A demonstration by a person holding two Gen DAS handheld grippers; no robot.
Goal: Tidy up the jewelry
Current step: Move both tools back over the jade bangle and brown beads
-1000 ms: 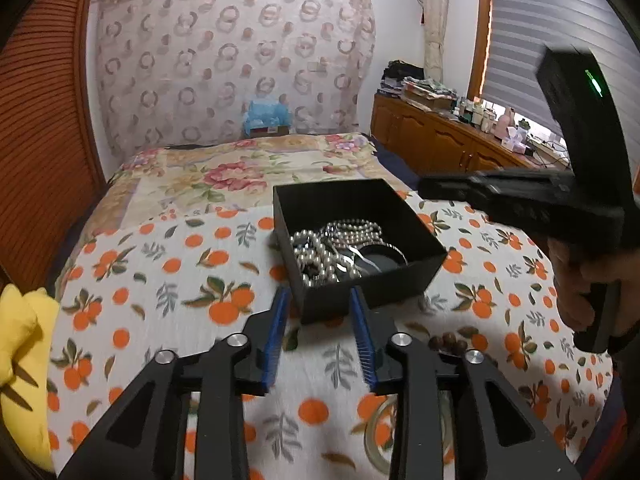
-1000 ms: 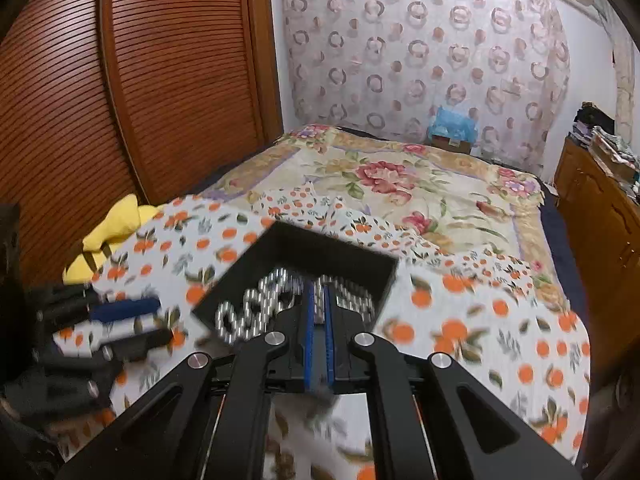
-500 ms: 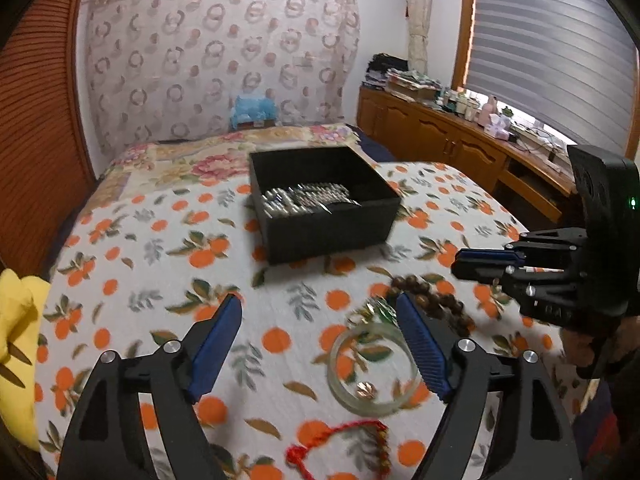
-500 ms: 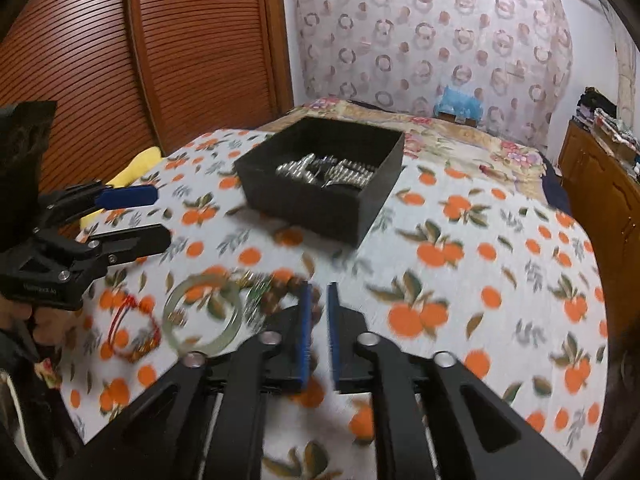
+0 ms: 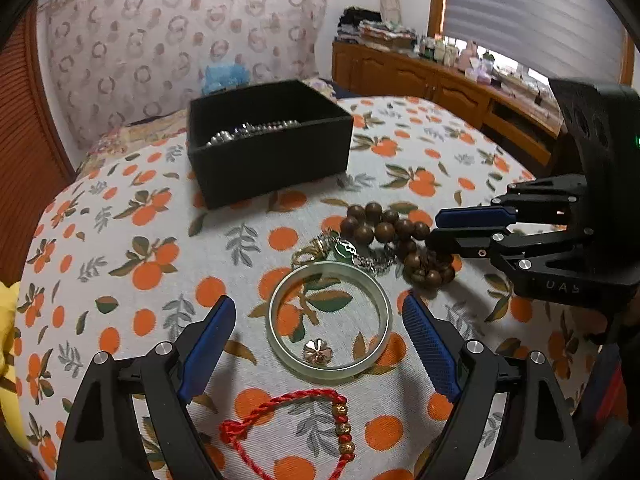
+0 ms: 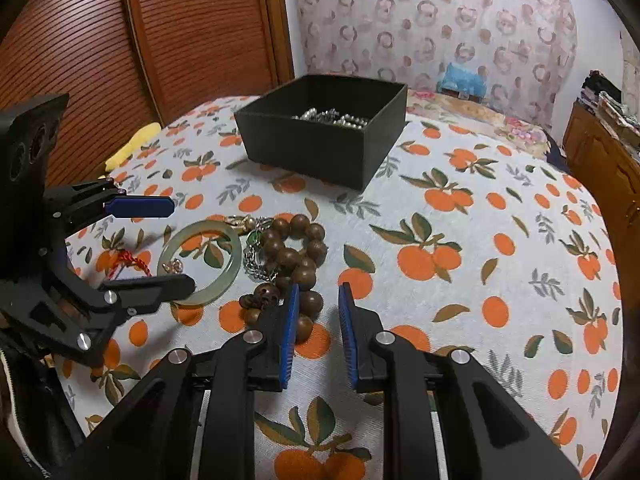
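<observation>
Nearest my left gripper [image 5: 318, 344]: a red cord bracelet [image 5: 296, 428] with gold beads, lying loose on the orange-print cloth [image 5: 120, 264]. My left jaws are wide and opening further, released, nothing between the pads yet; the pale green bangle [image 5: 329, 322] lies flat just ahead, roughly centred in the gap, with a small flower-shaped piece [image 5: 317, 351] inside its ring. My guess is the bangle is my left's next pick.

My right gripper [image 6: 318, 334] sits to the right of the pile, jaws only narrowly parted, released, empty. Its left finger is just beside the near end of the brown wooden bead bracelet [image 6: 294, 258]; touching or not, I cannot tell.

A bit farther, tangled between bangle and beads: a silver chain [image 5: 370, 261], a green pendant [image 5: 346, 249], a gold ring-like piece [image 5: 310, 250]. Too small to sort out further.

Far side: the black box [image 5: 276, 164], open top, with pearly silver beads [image 5: 248, 134] already inside. So some of the job looks done.

Left, as I judge it: red cord, bangle, flower piece, wooden beads and the chain tangle are all on the cloth, well apart from the box. More remains than is finished; call it early to middle.
</observation>
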